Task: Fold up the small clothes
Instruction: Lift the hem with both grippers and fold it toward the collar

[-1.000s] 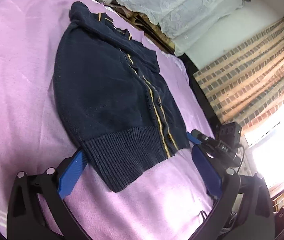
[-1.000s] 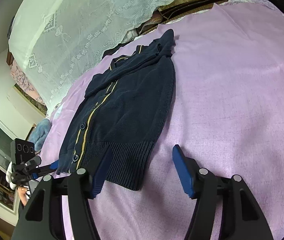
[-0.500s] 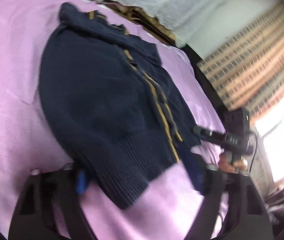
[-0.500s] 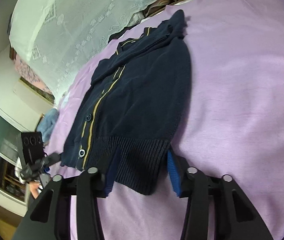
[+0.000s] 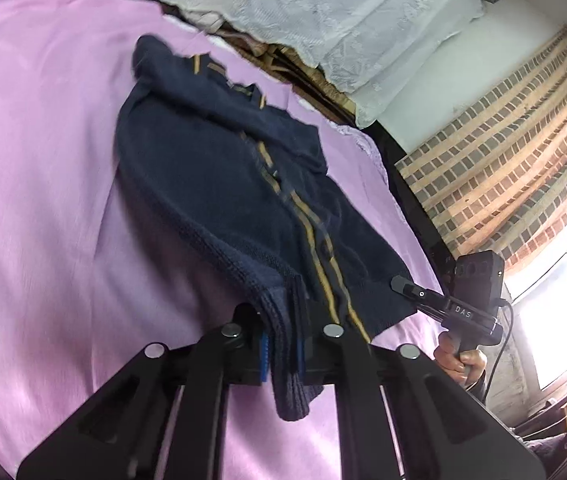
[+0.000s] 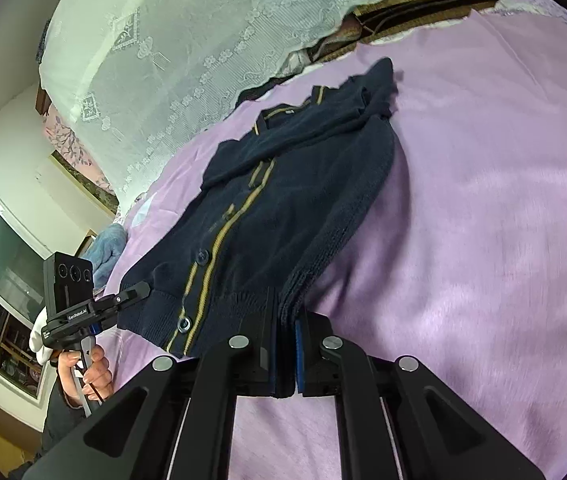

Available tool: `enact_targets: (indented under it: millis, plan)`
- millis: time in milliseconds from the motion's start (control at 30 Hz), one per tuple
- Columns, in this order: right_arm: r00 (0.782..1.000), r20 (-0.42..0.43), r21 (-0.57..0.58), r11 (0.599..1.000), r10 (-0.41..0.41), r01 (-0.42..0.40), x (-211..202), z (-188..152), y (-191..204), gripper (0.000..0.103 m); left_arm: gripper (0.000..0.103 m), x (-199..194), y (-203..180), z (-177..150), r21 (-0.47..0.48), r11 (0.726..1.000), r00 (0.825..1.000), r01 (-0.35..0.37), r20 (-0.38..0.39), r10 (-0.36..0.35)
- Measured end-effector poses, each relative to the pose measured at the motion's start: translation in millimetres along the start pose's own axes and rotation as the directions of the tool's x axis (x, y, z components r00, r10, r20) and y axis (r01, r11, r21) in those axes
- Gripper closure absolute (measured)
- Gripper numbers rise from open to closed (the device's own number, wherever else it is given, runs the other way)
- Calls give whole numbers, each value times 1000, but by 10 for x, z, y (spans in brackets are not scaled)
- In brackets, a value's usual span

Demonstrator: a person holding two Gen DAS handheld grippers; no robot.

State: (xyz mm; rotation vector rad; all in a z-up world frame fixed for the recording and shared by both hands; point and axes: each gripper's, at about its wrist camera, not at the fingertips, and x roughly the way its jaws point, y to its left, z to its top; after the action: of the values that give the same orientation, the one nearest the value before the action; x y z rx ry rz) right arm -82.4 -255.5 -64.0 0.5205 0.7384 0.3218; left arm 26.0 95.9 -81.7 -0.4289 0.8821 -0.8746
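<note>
One cardigan, two tongs, one bedspread.
I count a single navy knitted cardigan with yellow placket stripes (image 5: 219,184), mid-frame, on one pink fleecy bedspread (image 5: 43,200). I hold two black grippers with blue pads: my left gripper (image 5: 283,354) at bottom centre, my right gripper (image 6: 285,354) likewise. Two buttons (image 6: 184,323) show, lower left.

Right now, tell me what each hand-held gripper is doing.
Left hand-held gripper: just closed, shut on the ribbed hem of the navy cardigan.
Right hand-held gripper: just closed, shut on the same hem's other corner.
</note>
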Motion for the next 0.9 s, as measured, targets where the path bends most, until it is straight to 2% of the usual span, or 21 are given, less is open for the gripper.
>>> enact_targets:
  millis: [233, 500, 900]
  plan:
    - [997, 82, -74, 997, -11, 17, -78, 409, 241, 96, 96, -8, -317, 385, 101, 994, 997, -43, 67, 37]
    - [990, 141, -26, 1000, -10, 14, 39, 864, 193, 96, 96, 56, -367, 864, 117, 988, 985, -98, 152, 80]
    - [980, 192, 20, 999, -47, 44, 391, 1493, 42, 96, 96, 312, -222, 1436, 94, 988, 972, -126, 211, 104]
